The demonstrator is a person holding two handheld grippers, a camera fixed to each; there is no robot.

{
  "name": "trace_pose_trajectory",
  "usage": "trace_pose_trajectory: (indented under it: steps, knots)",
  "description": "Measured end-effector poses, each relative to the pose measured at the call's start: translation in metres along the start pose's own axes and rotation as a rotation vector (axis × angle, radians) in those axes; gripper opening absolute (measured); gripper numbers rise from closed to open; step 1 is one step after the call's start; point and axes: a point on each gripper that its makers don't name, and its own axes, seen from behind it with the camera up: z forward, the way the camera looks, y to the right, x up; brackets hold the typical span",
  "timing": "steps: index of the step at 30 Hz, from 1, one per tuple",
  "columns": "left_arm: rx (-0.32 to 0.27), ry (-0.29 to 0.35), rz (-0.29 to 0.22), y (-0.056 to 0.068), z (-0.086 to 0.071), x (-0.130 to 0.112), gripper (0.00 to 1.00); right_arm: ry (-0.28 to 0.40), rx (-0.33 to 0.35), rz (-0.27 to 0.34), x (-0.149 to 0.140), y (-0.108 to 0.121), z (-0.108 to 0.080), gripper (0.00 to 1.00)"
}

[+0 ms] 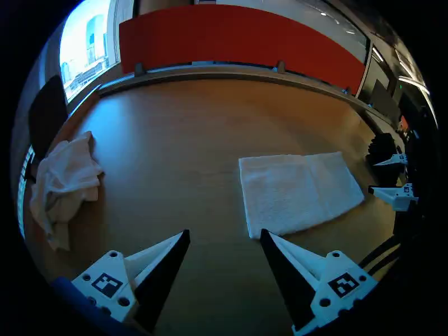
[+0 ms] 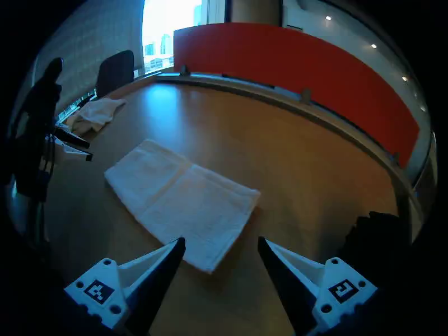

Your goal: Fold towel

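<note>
The towel [image 1: 299, 193] lies flat on the table [image 1: 185, 140], a white rectangle with a faint crease across its middle. It is just ahead of the left gripper [image 1: 224, 232] and off to its right, while in the right gripper view its near corner shows between the fingers of the right gripper [image 2: 221, 241]. Both grippers have their fingers apart and hold nothing. The towel looks like terry — light, soft and limp, so it will likely sag and drag rather than keep a shape, and may cling a little to the wood. The best hold, I judge, is a pinch at the two corners of one short edge, one per gripper, catching every layer. A crumpled cloth [image 1: 64, 179] lies well apart near the table's edge. No brand or writing can be read — the fingers carry square black-and-white markers [image 1: 106, 284], which are patterns, not text.
</note>
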Motion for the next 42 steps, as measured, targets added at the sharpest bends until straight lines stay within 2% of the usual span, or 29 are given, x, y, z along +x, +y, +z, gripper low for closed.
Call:
trace_pose_trajectory:
  steps: [7, 18, 24, 30, 36, 42]
  knots:
    - [0.017, 0.002, -0.001, -0.008, -0.010, -0.007, 0.93, -0.040, 0.020, -0.033, -0.017, -0.004, 0.005, 0.97]
    - [0.032, -0.018, -0.015, -0.016, -0.021, -0.029, 0.93, -0.106, 0.059, -0.045, -0.045, -0.013, 0.013, 0.82]
    - [0.038, -0.021, -0.020, -0.020, -0.024, -0.032, 0.93, -0.124, 0.061, -0.043, -0.049, -0.011, 0.017, 0.65]
    - [0.036, -0.021, -0.028, -0.021, -0.025, -0.033, 0.93, -0.133, 0.072, -0.044, -0.050, -0.012, 0.019, 0.58]
    - [0.035, -0.023, -0.028, -0.022, -0.025, -0.034, 0.93, -0.145, 0.092, -0.056, -0.054, -0.014, 0.018, 0.36]
    - [0.033, -0.023, -0.029, -0.021, -0.024, -0.034, 0.93, -0.151, 0.098, -0.075, -0.055, -0.013, 0.018, 0.33]
